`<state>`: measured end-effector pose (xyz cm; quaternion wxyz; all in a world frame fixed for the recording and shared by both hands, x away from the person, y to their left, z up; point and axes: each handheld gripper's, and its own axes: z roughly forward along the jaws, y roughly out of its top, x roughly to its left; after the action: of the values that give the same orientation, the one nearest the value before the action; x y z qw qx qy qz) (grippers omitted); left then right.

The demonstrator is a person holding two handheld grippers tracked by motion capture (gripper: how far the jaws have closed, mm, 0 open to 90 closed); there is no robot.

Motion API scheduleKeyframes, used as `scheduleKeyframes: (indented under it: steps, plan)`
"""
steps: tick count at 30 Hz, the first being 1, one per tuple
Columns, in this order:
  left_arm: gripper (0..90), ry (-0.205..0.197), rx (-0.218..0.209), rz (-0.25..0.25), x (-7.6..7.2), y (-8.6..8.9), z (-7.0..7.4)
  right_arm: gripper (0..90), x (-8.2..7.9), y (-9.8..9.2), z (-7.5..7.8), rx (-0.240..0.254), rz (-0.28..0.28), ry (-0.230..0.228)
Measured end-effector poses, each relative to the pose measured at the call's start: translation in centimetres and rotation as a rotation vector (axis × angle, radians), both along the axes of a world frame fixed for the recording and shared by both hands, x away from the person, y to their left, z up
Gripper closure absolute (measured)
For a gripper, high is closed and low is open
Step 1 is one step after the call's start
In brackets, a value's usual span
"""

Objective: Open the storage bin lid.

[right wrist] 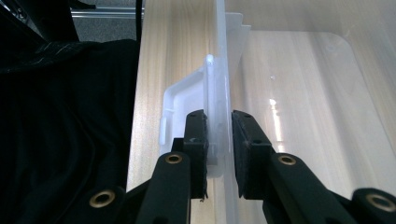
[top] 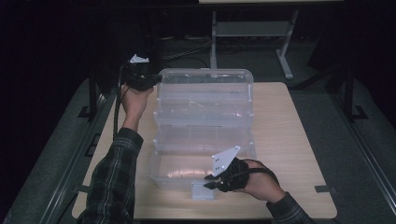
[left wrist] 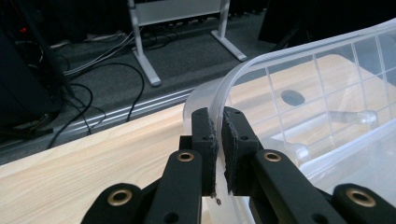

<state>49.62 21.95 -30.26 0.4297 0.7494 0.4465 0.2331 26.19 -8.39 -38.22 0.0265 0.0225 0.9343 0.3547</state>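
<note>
Clear plastic bin [top: 205, 135] sits mid-table [top: 289, 140]. Left claw [top: 156, 79] pinches its rim at eleven o'clock; right claw [top: 210, 181] clamps the latch [top: 204, 190] at six.

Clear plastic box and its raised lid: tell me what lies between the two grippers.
High view: between left gripper and right gripper lie only the raised clear ribbed lid and the clear plastic box.

**Table and its load**

You work at a light wooden table [top: 289, 135]. A clear plastic storage box [top: 187, 175] sits directly on it, near your edge, its hinged lid [top: 205, 95] opened back toward the far side.
</note>
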Motion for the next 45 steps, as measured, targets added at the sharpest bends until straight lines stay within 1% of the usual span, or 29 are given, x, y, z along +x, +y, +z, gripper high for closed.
scheduleKeyframes:
  steps: [4, 10, 17, 18, 20, 25, 28, 34, 36, 38, 39, 40, 43, 44, 45]
  plan:
    - [84.2, 0.005, 0.008, 0.001, 0.4, -0.1, -0.3, 76.7, -0.1, 0.0, 0.0, -0.002, -0.006, 0.006]
    - [84.2, 0.017, -0.003, 0.005, 0.9, -0.1, -0.8, 76.7, 0.0, 0.0, 0.0, 0.004, -0.002, 0.005]
    - [84.2, 0.031, 0.002, 0.013, 1.5, -0.2, -1.4, 76.7, 0.0, 0.0, 0.0, 0.003, -0.001, 0.000]
    - [84.2, 0.036, 0.002, 0.015, 1.8, -0.3, -1.6, 76.7, 0.0, 0.0, 0.0, -0.001, -0.005, 0.008]
    - [84.1, 0.046, 0.007, 0.016, 2.0, -0.3, -1.8, 76.7, 0.0, 0.0, 0.0, -0.001, -0.005, 0.009]
    - [84.2, 0.068, 0.034, 0.023, 2.7, -0.7, -2.2, 76.7, 0.0, 0.0, 0.0, 0.000, -0.001, 0.011]
    - [84.2, 0.083, 0.027, 0.028, 3.0, -0.7, -2.6, 76.7, 0.0, 0.0, 0.0, -0.001, -0.002, 0.011]
    - [84.2, 0.102, 0.029, 0.033, 3.6, -0.8, -3.3, 76.7, 0.0, 0.0, 0.0, -0.001, -0.001, 0.012]
    - [84.2, 0.114, 0.041, 0.033, 3.8, -0.9, -3.5, 76.6, 0.1, 0.0, 0.0, -0.001, 0.000, 0.012]
    - [84.2, 0.120, 0.038, 0.036, 4.0, -0.9, -3.7, 76.7, 0.0, 0.0, 0.0, -0.001, 0.001, 0.011]
    - [84.2, 0.128, 0.046, 0.032, 4.1, -0.9, -3.8, 76.6, 0.0, 0.0, 0.0, -0.001, 0.000, 0.011]
    - [84.2, 0.132, 0.042, 0.034, 4.2, -0.9, -4.0, 76.7, 0.1, 0.0, 0.0, -0.002, 0.002, 0.011]
    - [84.2, 0.140, 0.043, 0.038, 4.3, -0.9, -4.3, 76.7, 0.0, 0.0, 0.0, -0.002, 0.001, 0.011]
    - [84.2, 0.152, 0.046, 0.039, 4.5, -0.9, -4.6, 76.6, 0.1, 0.0, 0.0, -0.004, 0.003, 0.011]
    - [84.2, 0.152, 0.046, 0.039, 4.5, -0.9, -4.6, 76.6, 0.1, 0.0, 0.0, -0.004, 0.003, 0.011]
